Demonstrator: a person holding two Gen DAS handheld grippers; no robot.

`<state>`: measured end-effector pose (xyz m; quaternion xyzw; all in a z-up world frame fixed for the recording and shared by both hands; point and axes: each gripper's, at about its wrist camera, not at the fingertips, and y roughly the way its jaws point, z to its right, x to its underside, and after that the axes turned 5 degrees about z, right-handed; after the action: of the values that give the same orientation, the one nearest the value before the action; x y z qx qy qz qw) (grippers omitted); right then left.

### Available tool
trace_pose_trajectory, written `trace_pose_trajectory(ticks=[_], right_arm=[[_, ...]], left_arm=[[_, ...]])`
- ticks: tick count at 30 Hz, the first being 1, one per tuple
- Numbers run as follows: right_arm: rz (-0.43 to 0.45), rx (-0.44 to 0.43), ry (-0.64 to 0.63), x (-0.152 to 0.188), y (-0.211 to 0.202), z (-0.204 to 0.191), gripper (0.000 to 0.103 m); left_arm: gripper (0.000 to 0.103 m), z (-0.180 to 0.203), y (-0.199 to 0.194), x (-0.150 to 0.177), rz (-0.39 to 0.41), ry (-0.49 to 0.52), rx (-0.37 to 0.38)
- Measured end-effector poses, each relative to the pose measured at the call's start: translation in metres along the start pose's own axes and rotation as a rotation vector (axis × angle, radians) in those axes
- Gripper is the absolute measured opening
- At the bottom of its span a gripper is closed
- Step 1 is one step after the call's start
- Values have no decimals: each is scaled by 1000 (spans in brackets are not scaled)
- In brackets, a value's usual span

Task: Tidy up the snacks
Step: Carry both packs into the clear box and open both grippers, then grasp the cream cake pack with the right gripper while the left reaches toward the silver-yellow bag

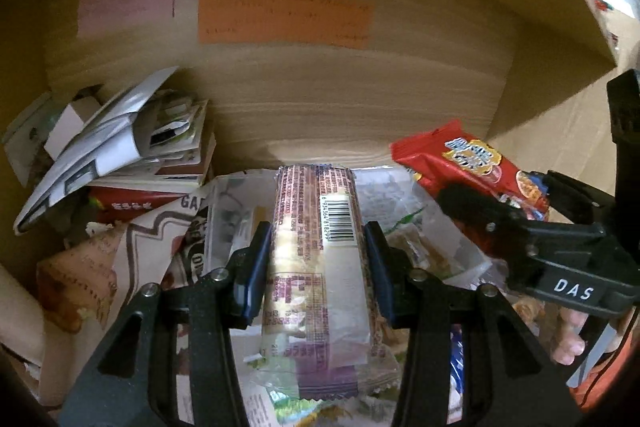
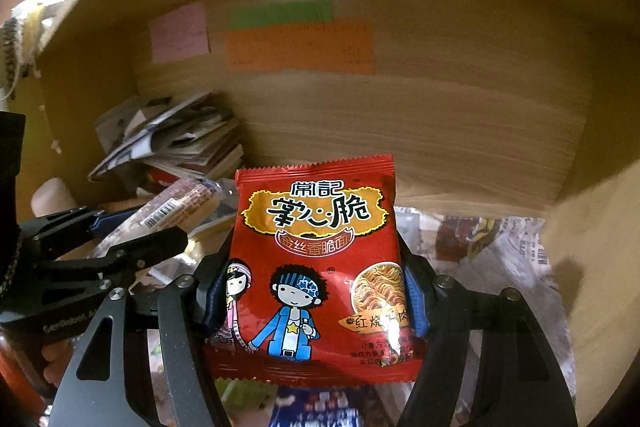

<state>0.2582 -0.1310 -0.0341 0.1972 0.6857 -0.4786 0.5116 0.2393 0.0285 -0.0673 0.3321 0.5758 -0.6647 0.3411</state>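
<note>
The left gripper point(image 1: 318, 267) is clenched on a long biscuit pack point(image 1: 316, 259), held lengthwise above the snack pile point(image 1: 404, 243). The right gripper point(image 2: 316, 303) grips a red noodle packet point(image 2: 316, 267) by its side edges, just beside the left one.

Risk: both wrappers are slick film, so a pack could slide from its pads, and the grippers sit close enough to collide.

Open room: the bare wooden back wall point(image 1: 320, 99) ahead. At the left corner a paper stack point(image 1: 120, 147) crowds the shelf.

"DAS" on right tool point(image 1: 500, 205), "常記 掌心脆" on red packet point(image 2: 316, 267)
</note>
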Motion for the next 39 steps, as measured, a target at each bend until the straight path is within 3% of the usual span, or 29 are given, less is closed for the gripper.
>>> trace_pose_trajectory(ticks=[12,22,25,39], right_arm=[[-153,20,3,6,62,11,65],[-234,16,11,14,82,20,69],[-222,23,11,13,75,21,72],[-98,55,-4,14,6,26,76]], left_arm=[[45,-10,59,-2,-97,-24,0],[47,-7,68,-2,-103,-8,-8],[52,-7,62,-3,-88,-6,-6],[56,-2,5,2,-16,20,12]])
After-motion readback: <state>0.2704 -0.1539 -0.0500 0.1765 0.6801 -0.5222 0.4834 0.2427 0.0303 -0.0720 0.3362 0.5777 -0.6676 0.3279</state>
